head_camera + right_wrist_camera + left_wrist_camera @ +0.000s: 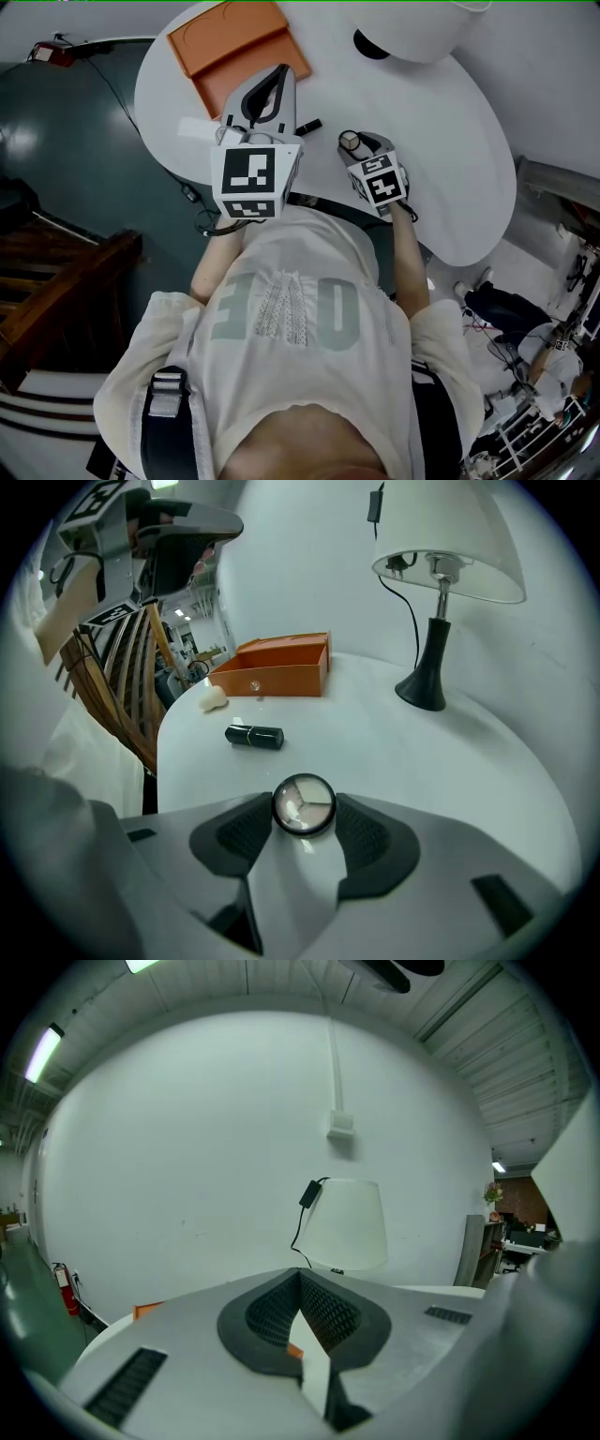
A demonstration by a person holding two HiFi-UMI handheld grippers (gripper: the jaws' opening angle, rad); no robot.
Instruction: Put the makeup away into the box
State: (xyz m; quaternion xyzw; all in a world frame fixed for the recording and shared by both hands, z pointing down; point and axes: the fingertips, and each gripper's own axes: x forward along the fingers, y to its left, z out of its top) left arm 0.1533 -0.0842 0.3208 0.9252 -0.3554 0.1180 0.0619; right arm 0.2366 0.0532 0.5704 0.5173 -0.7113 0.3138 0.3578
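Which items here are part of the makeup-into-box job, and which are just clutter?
Job:
- round compact, in the right claw
- black lipstick
- cream sponge-like lump, probably makeup too
- orange box

Lying about:
- table lamp
- white table, only the work surface
- left claw, shut, holding nothing

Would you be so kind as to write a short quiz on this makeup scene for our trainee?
1. True or false: the black lipstick lies inside the orange box.
2. What sits between the right gripper's jaws?
3. The left gripper holds: A) the lipstick, B) the box, C) nothing.
Key: 1 false, it lies on the table; 2 the round compact; 3 C, its jaws are together.
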